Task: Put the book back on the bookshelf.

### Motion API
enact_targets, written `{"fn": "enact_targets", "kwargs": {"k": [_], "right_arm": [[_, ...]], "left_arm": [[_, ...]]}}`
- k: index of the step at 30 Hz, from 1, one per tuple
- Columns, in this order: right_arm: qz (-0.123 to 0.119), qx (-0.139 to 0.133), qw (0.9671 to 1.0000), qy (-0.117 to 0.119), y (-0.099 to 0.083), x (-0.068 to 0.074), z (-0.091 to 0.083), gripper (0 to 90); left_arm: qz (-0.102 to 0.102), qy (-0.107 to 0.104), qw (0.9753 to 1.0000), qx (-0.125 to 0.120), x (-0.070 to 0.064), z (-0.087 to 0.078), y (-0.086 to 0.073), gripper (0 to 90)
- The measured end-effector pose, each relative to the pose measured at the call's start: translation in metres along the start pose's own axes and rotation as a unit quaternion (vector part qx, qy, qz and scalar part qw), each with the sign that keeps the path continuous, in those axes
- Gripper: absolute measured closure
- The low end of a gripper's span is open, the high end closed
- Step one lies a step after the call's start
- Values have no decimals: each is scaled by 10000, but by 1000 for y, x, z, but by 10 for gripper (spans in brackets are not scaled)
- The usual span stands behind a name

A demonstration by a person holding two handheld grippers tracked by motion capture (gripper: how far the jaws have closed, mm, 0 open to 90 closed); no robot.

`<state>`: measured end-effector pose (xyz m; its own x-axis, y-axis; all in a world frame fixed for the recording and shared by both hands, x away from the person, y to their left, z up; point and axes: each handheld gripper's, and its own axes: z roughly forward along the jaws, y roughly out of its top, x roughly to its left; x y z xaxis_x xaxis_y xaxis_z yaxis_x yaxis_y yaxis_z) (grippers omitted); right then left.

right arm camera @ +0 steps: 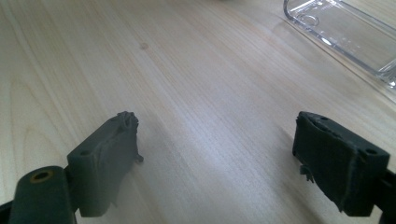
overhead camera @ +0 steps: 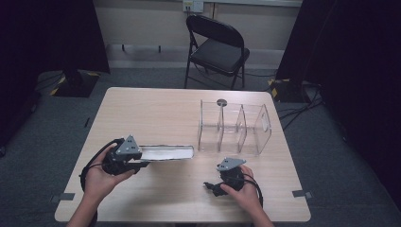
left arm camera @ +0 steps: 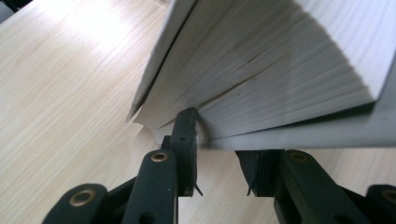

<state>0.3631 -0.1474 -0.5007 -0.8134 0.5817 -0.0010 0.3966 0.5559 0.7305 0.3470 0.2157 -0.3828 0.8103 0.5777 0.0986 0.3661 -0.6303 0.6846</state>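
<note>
On the wooden table (overhead camera: 156, 118), the left gripper (overhead camera: 142, 164) grasps the near end of a white book (overhead camera: 166, 152), clamping its cover and pages. Right of it, beside the clear acrylic organizer (overhead camera: 235, 127), the right gripper (overhead camera: 208, 185) rests with jaws spread, holding nothing.

In the high view, the left tool (overhead camera: 142, 163) sits at the lower left of the frame, held in the left hand (overhead camera: 99, 177), and its jaws point to the right and are squeezed close together. The right tool (overhead camera: 210, 187) sits at the lower middle, with the right hand (overhead camera: 243, 189) wrapped over it. In the right gripper view its two black jaws stand wide apart with nothing between them.
</note>
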Motion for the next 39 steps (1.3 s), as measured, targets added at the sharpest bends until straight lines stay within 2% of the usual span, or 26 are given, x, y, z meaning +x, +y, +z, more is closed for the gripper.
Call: {"fn": "enact_targets", "kwargs": {"k": [6, 7, 12, 15, 17, 20, 21, 30, 32, 37, 39], "right_arm": [[17, -10, 10000, -15, 0, -2, 0, 130], [9, -19, 10000, -21, 0, -2, 0, 130], [24, -14, 10000, -22, 0, -3, 0, 130], [21, -9, 10000, -19, 0, -3, 0, 130], [15, -11, 10000, -17, 0, -3, 0, 130], [28, -11, 10000, -32, 0, -4, 0, 129], [22, -8, 10000, -32, 0, -4, 0, 129], [10, 3, 10000, -36, 0, -4, 1, 122], [13, 2, 10000, -33, 0, -4, 1, 122], [35, 6, 10000, -19, 2, -3, 1, 140], [0, 113, 9999, 12, 5, -4, 1, 163]], "left_arm": [[-34, -86, 9999, 42, -6, -4, 5, 698], [72, -126, 9998, 160, -6, -6, 7, 702], [-80, -282, 9994, 173, -8, -10, 12, 723], [-88, -267, 9994, 211, -7, -11, 13, 734], [-203, -351, 9991, 110, -3, -10, 13, 739], [-187, -336, 9992, 82, 0, -10, 14, 747], [-123, -355, 9992, 126, 2, -11, 14, 748], [-115, -323, 9994, 82, 5, -10, 13, 754], [-142, -329, 9994, -14, 6, -9, 11, 754], [-135, -267, 9995, -31, 6, -9, 10, 758], [-202, -259, 9994, -54, 7, -8, 10, 758]]}}
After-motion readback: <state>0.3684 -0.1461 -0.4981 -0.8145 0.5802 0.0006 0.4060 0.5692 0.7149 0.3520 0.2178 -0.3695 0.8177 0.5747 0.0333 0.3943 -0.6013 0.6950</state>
